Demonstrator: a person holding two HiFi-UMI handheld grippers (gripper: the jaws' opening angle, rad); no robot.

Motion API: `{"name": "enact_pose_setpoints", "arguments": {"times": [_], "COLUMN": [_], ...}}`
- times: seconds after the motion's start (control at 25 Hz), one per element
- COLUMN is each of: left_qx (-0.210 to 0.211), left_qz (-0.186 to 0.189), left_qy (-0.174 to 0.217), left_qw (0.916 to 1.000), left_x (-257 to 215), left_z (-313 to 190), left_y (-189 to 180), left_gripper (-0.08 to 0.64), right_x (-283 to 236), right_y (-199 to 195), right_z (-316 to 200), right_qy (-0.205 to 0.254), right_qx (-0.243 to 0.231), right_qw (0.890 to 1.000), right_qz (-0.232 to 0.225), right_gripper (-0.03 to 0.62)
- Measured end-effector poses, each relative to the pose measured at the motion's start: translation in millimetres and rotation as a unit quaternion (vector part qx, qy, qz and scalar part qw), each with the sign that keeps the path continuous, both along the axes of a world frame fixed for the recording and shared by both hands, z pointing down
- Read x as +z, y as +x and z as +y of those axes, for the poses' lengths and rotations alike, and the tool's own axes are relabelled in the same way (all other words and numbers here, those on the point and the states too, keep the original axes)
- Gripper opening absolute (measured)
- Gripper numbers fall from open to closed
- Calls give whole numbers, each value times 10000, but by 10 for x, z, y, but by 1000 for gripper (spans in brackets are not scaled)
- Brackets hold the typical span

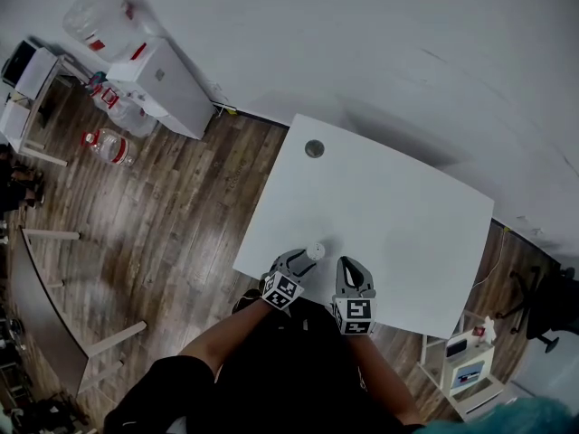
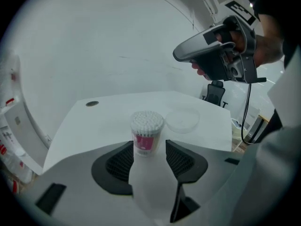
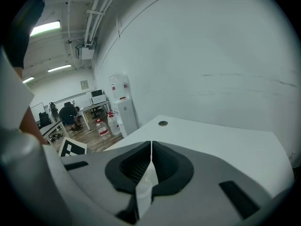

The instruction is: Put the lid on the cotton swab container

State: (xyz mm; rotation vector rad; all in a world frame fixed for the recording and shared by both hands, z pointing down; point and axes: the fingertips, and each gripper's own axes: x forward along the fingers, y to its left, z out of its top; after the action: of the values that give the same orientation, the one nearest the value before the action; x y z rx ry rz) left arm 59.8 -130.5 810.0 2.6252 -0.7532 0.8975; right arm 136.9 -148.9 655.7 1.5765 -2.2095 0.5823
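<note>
Cotton swab container near table edge — left jaws straddle it, right jaws closed.

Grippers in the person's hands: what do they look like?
Both the left gripper and right gripper have smooth grey shells, each with a black-and-white marker cube at the back. The jaws carry black ribbed pads. A black cable hangs from the right one. The person wears a dark top.

No wording is legible in any view. The pink label on the cotton swab container, centre of the left gripper view, is too blurred to read. Black-and-white square markers, lower centre of the head view, show patterns only.
</note>
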Motion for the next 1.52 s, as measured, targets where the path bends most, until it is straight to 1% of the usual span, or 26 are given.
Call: {"name": "enact_pose_setpoints", "arguments": {"times": [0.12, 0.2, 0.36, 0.44, 0.52, 0.64, 0.84, 1.0, 1.2, 1.36, 1.52], "left_qx": [-23, 30, 320, 386, 415, 386, 297, 279, 195, 225, 270], "left_qz": [13, -3, -68, -45, -11, 49, 91, 129, 251, 255, 269], "left_qy": [-14, -6, 208, 244, 255, 252, 260, 280, 211, 208, 190], "left_qw": [10000, 10000, 9992, 9989, 9988, 9989, 9992, 9991, 9993, 9992, 9991], "left_x": [36, 29, -10, -10, -12, -12, -20, -37, -20, -19, -19], "left_z": [-36, -59, -120, -133, -156, -181, -220, -273, -276, -283, -271], "left_y": [16, 40, 119, 161, 191, 218, 275, 314, 320, 321, 322], "left_gripper": [212, 228, 252, 259, 259, 259, 260, 259, 259, 259, 259], "right_x": [10, 21, 103, 136, 143, 136, 188, 256, 382, 518, 563], "right_y": [36, 57, 65, 59, 37, -6, 32, 52, 146, 163, 138], "right_z": [-71, -67, 8, 58, 96, 119, 162, 214, 274, 331, 347], "right_qy": [-11, -78, -244, -278, -250, -167, -205, -357, -530, -716, -720], "right_qx": [21, 49, 78, 16, -105, -274, -310, -334, -323, -479, -602], "right_qw": [10000, 10000, 9997, 9996, 9994, 9988, 9990, 9985, 9976, 9957, 9950], "right_qz": [32, 25, -31, 43, 221, 363, 245, 249, 296, 352, 345], "right_gripper": [32, 32, 32, 32, 32, 32, 32, 32, 34, 34, 35]}}
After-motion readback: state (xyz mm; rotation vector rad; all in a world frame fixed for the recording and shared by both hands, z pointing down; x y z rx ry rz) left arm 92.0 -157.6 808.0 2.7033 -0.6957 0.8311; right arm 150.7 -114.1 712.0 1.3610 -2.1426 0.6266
